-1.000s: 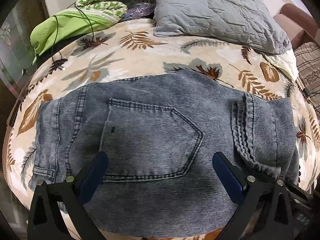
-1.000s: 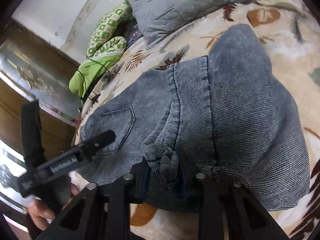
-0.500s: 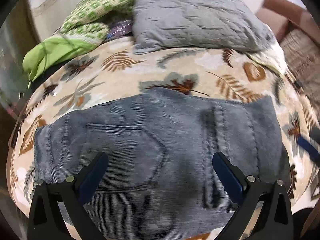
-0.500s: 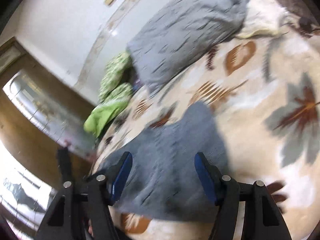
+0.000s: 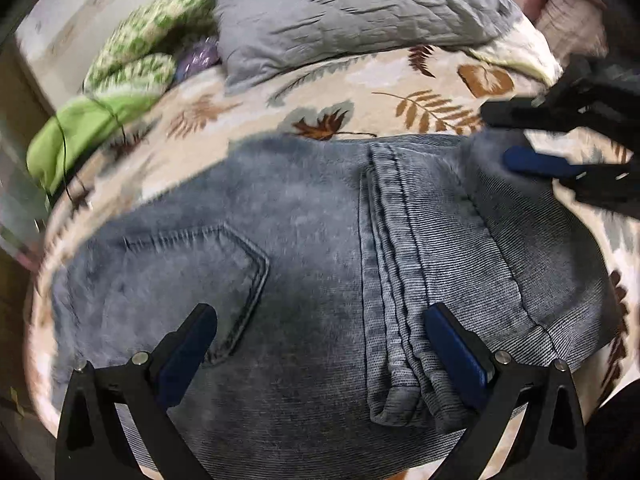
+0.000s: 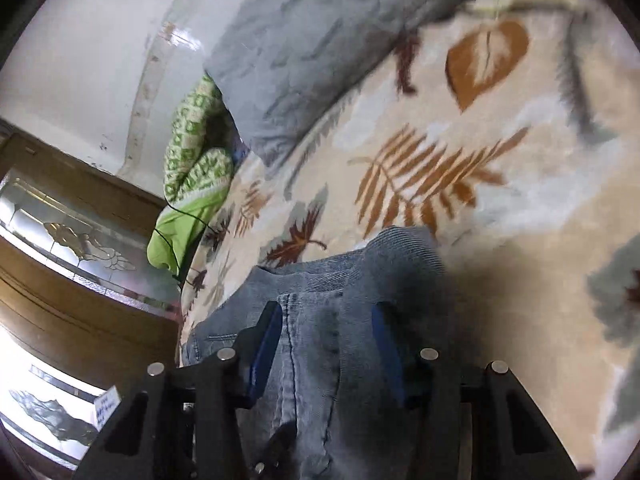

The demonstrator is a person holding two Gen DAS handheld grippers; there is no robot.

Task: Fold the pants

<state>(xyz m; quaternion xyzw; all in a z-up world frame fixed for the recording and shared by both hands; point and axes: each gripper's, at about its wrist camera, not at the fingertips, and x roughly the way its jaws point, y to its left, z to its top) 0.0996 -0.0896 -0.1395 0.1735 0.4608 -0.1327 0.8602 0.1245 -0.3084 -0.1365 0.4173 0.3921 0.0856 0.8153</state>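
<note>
Between both spread jaws: folded pants (image 5: 320,248).

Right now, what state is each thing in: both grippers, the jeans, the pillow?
Left gripper: open, over the jeans, gripping nothing.
Right gripper: open, fingers astride the jeans' far edge, not clamped.
Jeans: folded flat on the leaf-print blanket, back pocket facing up.
Grey quilted pillow: lying on the blanket beyond the jeans.
</note>
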